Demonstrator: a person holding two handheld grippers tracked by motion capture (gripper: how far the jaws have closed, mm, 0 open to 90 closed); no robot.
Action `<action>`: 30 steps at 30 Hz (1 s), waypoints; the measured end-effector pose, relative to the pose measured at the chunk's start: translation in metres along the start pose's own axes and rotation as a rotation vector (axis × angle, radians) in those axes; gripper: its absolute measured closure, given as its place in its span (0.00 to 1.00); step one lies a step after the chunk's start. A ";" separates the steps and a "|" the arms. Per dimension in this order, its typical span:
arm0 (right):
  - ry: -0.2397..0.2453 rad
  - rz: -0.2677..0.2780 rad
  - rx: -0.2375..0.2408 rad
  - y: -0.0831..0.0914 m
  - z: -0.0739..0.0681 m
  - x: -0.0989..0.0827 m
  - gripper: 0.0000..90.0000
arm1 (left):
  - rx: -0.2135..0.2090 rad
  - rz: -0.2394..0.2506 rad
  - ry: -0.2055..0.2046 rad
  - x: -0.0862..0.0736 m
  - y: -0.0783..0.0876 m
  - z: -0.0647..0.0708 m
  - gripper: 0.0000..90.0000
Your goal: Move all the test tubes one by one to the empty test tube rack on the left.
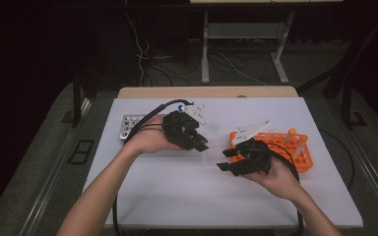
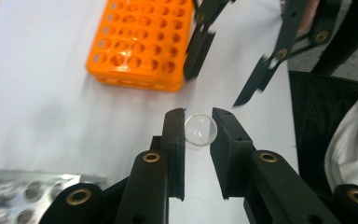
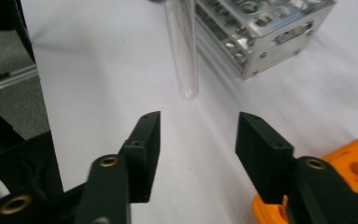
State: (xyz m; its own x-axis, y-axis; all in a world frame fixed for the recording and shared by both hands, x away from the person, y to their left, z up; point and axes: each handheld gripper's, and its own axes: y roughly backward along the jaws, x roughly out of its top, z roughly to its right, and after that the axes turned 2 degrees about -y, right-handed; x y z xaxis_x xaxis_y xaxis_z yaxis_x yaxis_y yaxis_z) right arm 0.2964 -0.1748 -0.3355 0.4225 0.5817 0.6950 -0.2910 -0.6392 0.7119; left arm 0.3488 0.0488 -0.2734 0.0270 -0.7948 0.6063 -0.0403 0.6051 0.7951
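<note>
A clear glass test tube [image 2: 199, 129] is seen end-on, its rounded bottom pinched between the pads of my left gripper [image 2: 198, 116], which is shut on it. In the high view the left gripper [image 1: 203, 146] hovers over the middle of the white mat, pointing right. My right gripper [image 1: 225, 160] faces it from the right with its jaws apart. In the right gripper view the same tube [image 3: 182, 46] hangs just beyond the open right gripper [image 3: 198, 123], with nothing between the pads. The right gripper [image 2: 216, 88] also appears farther off in the left gripper view.
An orange tube rack [image 1: 295, 157] stands at the right of the white mat [image 1: 177, 196], with two orange-capped tubes [image 1: 292, 132] upright in it. A metal rack [image 1: 128, 125] with several holes sits at the left, behind the left hand. Cables trail toward the near edge.
</note>
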 end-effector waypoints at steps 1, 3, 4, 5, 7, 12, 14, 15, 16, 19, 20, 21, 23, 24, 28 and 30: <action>-0.011 0.010 -0.002 0.003 0.001 -0.001 0.50 | 0.005 0.004 0.005 0.000 0.002 -0.001 0.83; -0.025 0.032 -0.012 0.008 0.003 -0.003 0.44 | 0.015 0.008 0.011 -0.001 0.007 -0.003 0.83; -0.031 0.042 -0.019 0.011 0.004 -0.004 0.41 | 0.021 0.007 0.008 -0.001 0.009 -0.004 0.83; -0.037 0.049 -0.023 0.013 0.005 -0.005 0.38 | 0.027 0.007 0.012 -0.001 0.011 -0.005 0.83; -0.053 0.063 -0.044 0.018 0.007 -0.007 0.28 | 0.038 0.004 0.015 -0.001 0.015 -0.007 0.83; -0.082 0.086 -0.056 0.030 0.013 -0.015 0.12 | 0.062 0.005 0.029 0.000 0.025 -0.012 0.83; -0.093 0.084 -0.048 0.035 0.015 -0.018 0.00 | 0.075 0.000 0.030 0.001 0.029 -0.014 0.83; -0.098 0.086 -0.051 0.036 0.016 -0.020 0.00 | 0.080 0.000 0.033 0.001 0.031 -0.015 0.83; -0.105 0.092 -0.052 0.039 0.017 -0.021 0.00 | 0.086 0.000 0.032 0.002 0.033 -0.016 0.83; -0.116 0.096 -0.053 0.044 0.019 -0.025 0.00 | 0.101 0.001 0.037 0.002 0.038 -0.021 0.83; -0.117 0.097 -0.052 0.045 0.019 -0.027 0.00 | 0.109 0.000 0.042 0.002 0.039 -0.023 0.83; -0.116 0.095 -0.052 0.046 0.020 -0.028 0.00 | 0.114 -0.001 0.048 0.002 0.041 -0.025 0.83; -0.119 0.095 -0.052 0.048 0.020 -0.031 0.00 | 0.125 -0.006 0.053 0.001 0.043 -0.030 0.83; -0.118 0.096 -0.050 0.049 0.020 -0.032 0.00 | 0.128 -0.007 0.057 0.001 0.045 -0.032 0.83; -0.115 0.110 -0.040 0.053 0.021 -0.038 0.00 | 0.153 -0.003 0.092 -0.005 0.049 -0.044 0.83; -0.115 0.112 -0.036 0.054 0.021 -0.041 0.00 | 0.166 -0.007 0.112 -0.008 0.051 -0.050 0.83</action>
State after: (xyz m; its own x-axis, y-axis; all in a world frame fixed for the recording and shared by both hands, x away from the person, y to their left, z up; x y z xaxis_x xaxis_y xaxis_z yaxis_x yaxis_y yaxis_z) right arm 0.2813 -0.2439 -0.3275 0.4808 0.4450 0.7555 -0.3716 -0.6770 0.6353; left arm 0.3962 0.0887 -0.2369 0.1385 -0.7836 0.6057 -0.2037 0.5760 0.7917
